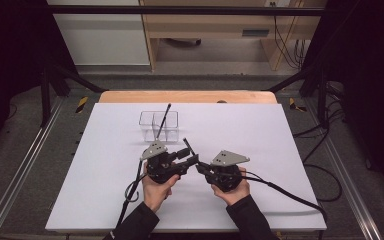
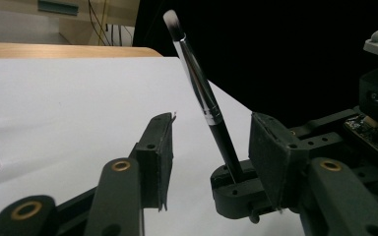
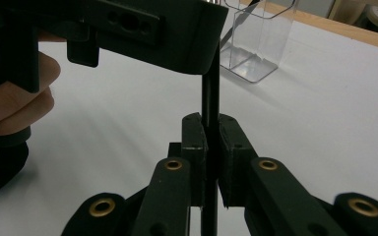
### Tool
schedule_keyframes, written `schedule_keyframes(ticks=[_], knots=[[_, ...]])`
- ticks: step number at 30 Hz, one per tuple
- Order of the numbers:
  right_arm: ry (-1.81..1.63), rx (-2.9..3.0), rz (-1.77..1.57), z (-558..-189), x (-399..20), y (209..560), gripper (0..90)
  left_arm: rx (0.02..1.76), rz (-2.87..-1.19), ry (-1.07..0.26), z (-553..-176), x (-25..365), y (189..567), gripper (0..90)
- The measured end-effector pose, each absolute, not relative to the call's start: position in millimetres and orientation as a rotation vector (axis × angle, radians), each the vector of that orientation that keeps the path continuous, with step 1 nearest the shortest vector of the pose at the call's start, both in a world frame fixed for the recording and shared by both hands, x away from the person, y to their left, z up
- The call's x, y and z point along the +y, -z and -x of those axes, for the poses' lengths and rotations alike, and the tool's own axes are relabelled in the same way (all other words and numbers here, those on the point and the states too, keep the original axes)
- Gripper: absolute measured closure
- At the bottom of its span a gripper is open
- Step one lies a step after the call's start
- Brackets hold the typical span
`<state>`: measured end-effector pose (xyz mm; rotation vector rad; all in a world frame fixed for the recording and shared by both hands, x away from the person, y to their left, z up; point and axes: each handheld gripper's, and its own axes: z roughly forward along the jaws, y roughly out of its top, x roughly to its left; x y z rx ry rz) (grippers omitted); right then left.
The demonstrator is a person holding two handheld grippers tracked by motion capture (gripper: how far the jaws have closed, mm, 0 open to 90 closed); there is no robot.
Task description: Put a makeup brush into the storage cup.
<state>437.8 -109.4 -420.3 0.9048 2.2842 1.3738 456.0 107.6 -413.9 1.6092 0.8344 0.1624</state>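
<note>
A person's right claw is clamped on a black makeup brush held upright near the middle of the white counter. The left claw, jaws apart, brackets the brush. This looks like a handover; next, the left must close before the right lets go, with the clear holder at 12 o'clock.

Looking down from overhead onto white table; both jaw-mounted views riding close, sharing slim black makeup brush.

Clear container on white table
</note>
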Motion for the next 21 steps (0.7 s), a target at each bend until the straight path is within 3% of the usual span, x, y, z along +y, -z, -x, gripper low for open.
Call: schedule_keyframes(ticks=[21], knots=[[-1.393,2.282,-0.913,-437.8,-108.6,420.5,84.0,0.851,-1.563,-0.141,-455.8,104.1,414.4,71.4]])
